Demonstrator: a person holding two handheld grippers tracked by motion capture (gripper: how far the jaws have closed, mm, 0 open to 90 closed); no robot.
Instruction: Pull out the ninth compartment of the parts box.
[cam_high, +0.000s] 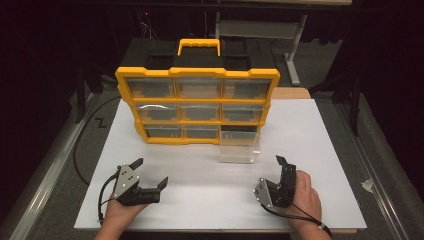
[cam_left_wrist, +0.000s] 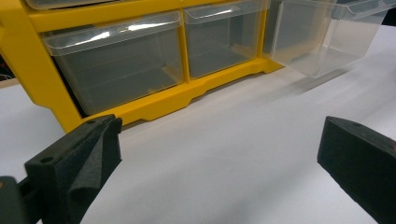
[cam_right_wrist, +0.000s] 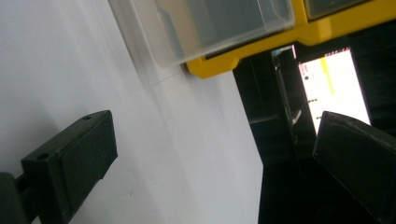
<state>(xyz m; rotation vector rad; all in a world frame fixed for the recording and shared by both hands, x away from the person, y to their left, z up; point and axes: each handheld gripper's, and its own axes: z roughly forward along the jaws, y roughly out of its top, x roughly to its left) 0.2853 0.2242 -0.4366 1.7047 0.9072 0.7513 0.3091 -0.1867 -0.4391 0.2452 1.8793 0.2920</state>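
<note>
Clear plastic drawer sits pulled out of the yellow-framed organiser cabinet, at the cabinet's bottom-right slot, resting on the white surface at about 1 o'clock from your right tool. Both tools are wide, holding nothing: left tool at 7 o'clock on the surface, right at 5 o'clock. My read: the drawer is the next thing to handle. Bring your right tool in level, square to the drawer's front wall, and close on the rim, not the thin flexing side. Keep the left tool near the cabinet frame to steady it.
</note>
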